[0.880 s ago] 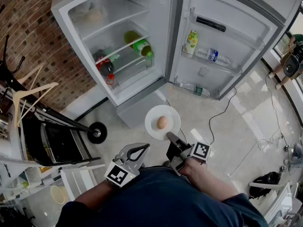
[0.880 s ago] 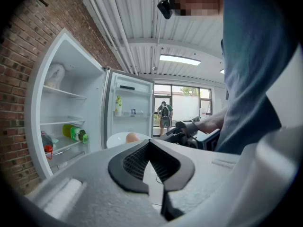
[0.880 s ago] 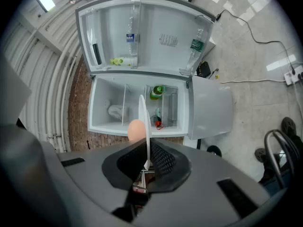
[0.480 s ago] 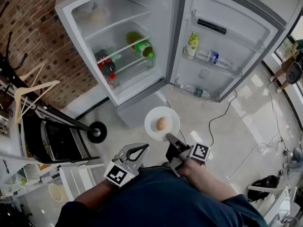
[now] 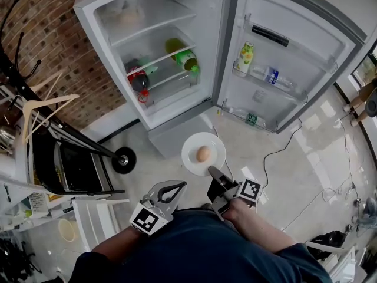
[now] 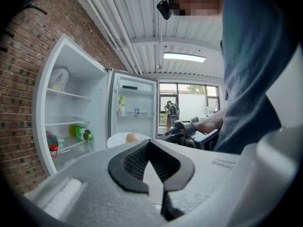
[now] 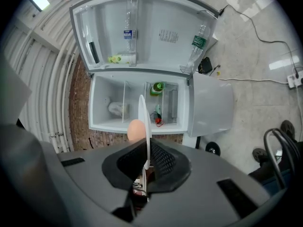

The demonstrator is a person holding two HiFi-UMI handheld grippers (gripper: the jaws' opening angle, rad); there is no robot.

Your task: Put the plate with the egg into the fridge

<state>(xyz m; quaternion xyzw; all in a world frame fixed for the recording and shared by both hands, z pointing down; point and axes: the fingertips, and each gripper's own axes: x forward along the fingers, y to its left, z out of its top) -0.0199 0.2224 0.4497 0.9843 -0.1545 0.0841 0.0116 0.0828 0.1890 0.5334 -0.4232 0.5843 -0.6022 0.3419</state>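
Note:
A white plate (image 5: pixel 191 158) with a brown egg (image 5: pixel 203 154) on it hangs level over the floor, just in front of the open fridge (image 5: pixel 159 46). My right gripper (image 5: pixel 213 173) is shut on the plate's near rim. In the right gripper view the plate (image 7: pixel 143 122) shows edge-on between the pads, the egg (image 7: pixel 135 130) on its left side. My left gripper (image 5: pixel 179 184) is beside it to the left, its tips together and nothing in it. From the left gripper (image 6: pixel 149 143) view, the plate (image 6: pixel 118 138) and egg (image 6: pixel 132 137) lie ahead.
The fridge shelves hold a green bottle (image 5: pixel 184 56) and a red-capped bottle (image 5: pixel 138 81); its door (image 5: pixel 294 58) swings right, with bottles (image 5: pixel 245 56) in its racks. A black wheeled rack (image 5: pixel 70 170) stands to the left. Cables (image 5: pixel 277 152) run over the floor on the right.
The plate and both grippers keep nearly the same place. The fridge has slid slightly down and right in the head view.

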